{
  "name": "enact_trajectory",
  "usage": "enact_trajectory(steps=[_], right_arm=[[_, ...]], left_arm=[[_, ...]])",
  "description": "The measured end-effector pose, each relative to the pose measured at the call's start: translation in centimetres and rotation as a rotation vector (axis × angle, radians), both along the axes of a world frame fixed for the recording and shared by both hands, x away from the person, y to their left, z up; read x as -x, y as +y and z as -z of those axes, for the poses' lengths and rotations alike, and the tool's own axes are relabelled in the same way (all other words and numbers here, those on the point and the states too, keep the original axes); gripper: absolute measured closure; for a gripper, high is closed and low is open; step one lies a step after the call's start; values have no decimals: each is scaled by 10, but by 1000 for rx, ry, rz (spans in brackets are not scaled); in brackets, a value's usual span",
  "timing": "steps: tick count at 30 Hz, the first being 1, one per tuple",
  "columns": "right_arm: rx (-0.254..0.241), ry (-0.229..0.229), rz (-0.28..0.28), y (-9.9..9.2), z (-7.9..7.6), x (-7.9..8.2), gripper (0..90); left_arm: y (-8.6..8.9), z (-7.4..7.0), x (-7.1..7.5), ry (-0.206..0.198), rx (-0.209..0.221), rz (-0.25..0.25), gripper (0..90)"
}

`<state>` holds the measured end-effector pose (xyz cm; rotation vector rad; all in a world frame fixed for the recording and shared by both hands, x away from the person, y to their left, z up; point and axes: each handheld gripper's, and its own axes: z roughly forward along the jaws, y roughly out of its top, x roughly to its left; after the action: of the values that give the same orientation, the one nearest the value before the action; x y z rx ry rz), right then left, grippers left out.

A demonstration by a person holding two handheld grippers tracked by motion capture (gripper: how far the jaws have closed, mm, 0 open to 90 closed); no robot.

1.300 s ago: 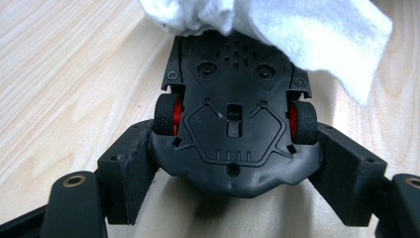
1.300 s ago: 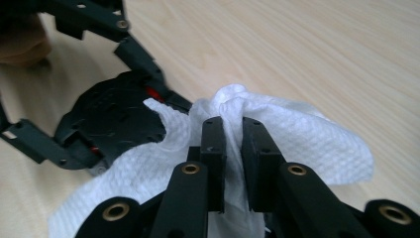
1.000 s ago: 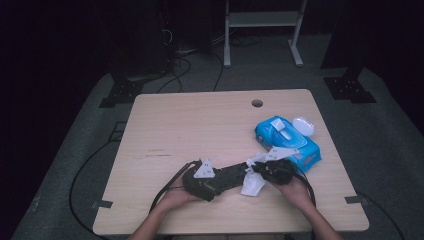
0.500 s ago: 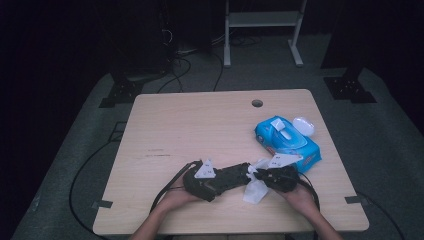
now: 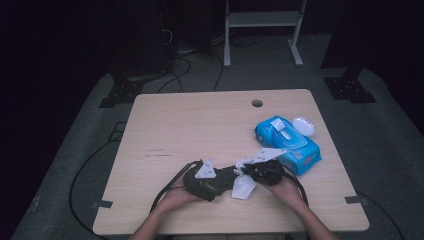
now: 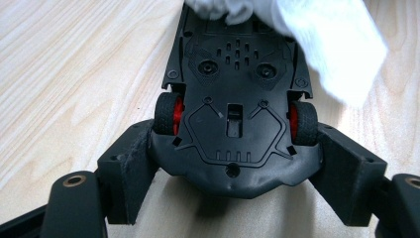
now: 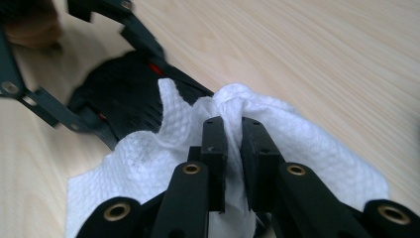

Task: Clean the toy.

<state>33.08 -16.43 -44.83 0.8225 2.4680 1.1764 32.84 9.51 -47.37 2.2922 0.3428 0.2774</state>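
Black toy car [image 6: 236, 119] observed upside down, underside and 2 red-hubbed wheels exposed, clamped at its sides between fingers of left gripper [image 6: 236, 163], low over wooden worktop [image 5: 200, 125] near front edge. White wipe [image 7: 297, 148] pinched in clenched fingers of right gripper [image 7: 233, 134], laid against far end of car. Blue wipe pack [image 5: 292, 145] noted on worktop, just beyond right gripper [image 5: 250, 172].
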Motion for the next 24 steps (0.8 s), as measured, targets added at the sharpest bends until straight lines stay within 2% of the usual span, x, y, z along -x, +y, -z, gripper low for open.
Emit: enact_trajectory(steps=[2,5,9,11,13,16,17,18,19,23,24], right_arm=[[1,1,10,-4,0,1,803],[9,3,37,-25,1,12,803],[3,-3,23,-25,1,21,803],[-1,-1,-8,-16,-1,21,803],[13,-5,-44,5,-2,16,803],[26,0,-72,29,-4,8,803],[26,0,-72,29,-4,8,803],[18,13,-85,44,-5,1,804],[26,4,-94,50,-5,-3,804],[37,2,-82,55,-5,-10,805],[48,-8,-54,48,-6,-13,805]], left_arm=[[0,0,0,1,1,0,236],[0,0,0,-4,-4,4,236],[-1,0,1,-8,-8,3,236],[-1,0,1,-7,-10,3,236],[-2,0,1,-11,-11,5,236],[-3,0,2,-13,-7,5,236],[-3,0,2,-14,-7,4,236],[-3,0,2,-16,-8,7,236],[-3,0,2,-16,-10,8,236],[-3,1,1,-15,-13,8,236],[-3,1,1,-16,-14,11,236]])
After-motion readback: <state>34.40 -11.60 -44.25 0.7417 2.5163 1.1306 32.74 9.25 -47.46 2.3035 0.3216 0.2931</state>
